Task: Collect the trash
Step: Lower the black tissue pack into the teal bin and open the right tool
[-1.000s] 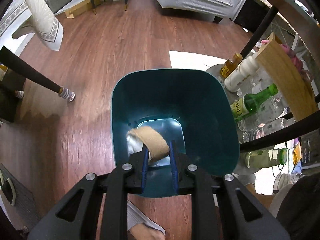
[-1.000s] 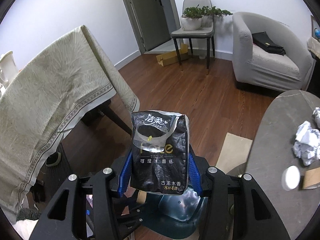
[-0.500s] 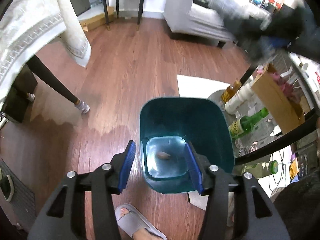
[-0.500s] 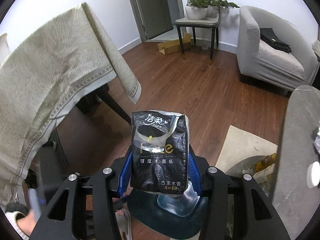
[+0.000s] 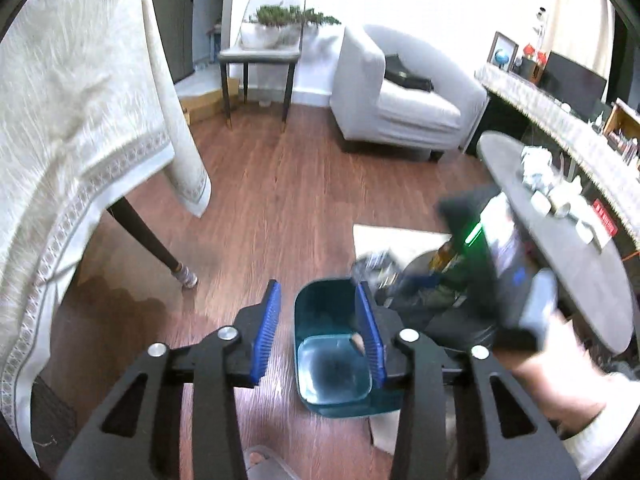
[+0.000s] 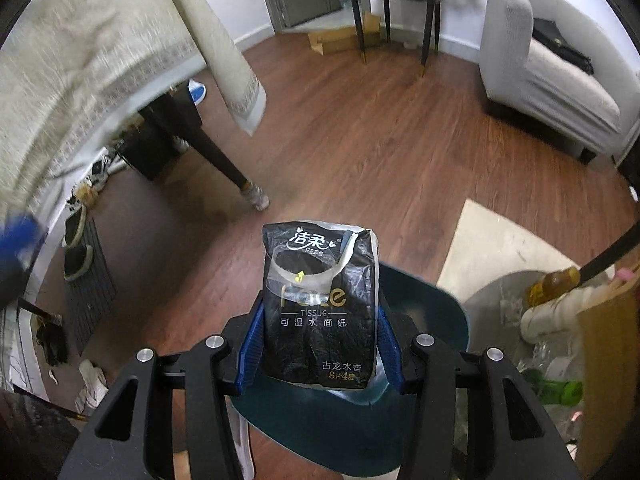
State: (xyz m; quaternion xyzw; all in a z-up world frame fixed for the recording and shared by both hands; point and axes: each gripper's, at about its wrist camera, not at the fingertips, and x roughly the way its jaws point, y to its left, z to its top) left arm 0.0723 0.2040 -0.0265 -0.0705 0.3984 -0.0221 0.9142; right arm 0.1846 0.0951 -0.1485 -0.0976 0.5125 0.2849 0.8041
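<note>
A teal trash bin [image 5: 332, 364] stands on the wood floor with a small brown scrap [image 5: 357, 340] lying inside it. High above the bin hangs my left gripper [image 5: 316, 300]. Its blue-padded jaws are closing, with nothing between them. My right gripper [image 6: 320, 320] is shut on a black tissue pack [image 6: 320, 304], held upright just above the bin's rim [image 6: 432, 308]. In the left wrist view the right hand's device is a dark blur [image 5: 492, 280] to the right of the bin.
A cloth-draped table with a dark leg [image 5: 160, 248] stands on the left. On the right, a grey round table [image 5: 560, 248] carries crumpled paper [image 5: 534, 164]. Bottles [image 6: 556, 280] crowd beside the bin. A pale sheet [image 6: 500, 248] lies on the floor. A slippered foot [image 5: 260, 460] is near.
My left gripper let go of the brown scrap, which now lies in the bin, then opened and rose. My right gripper sank toward the bin with the pack.
</note>
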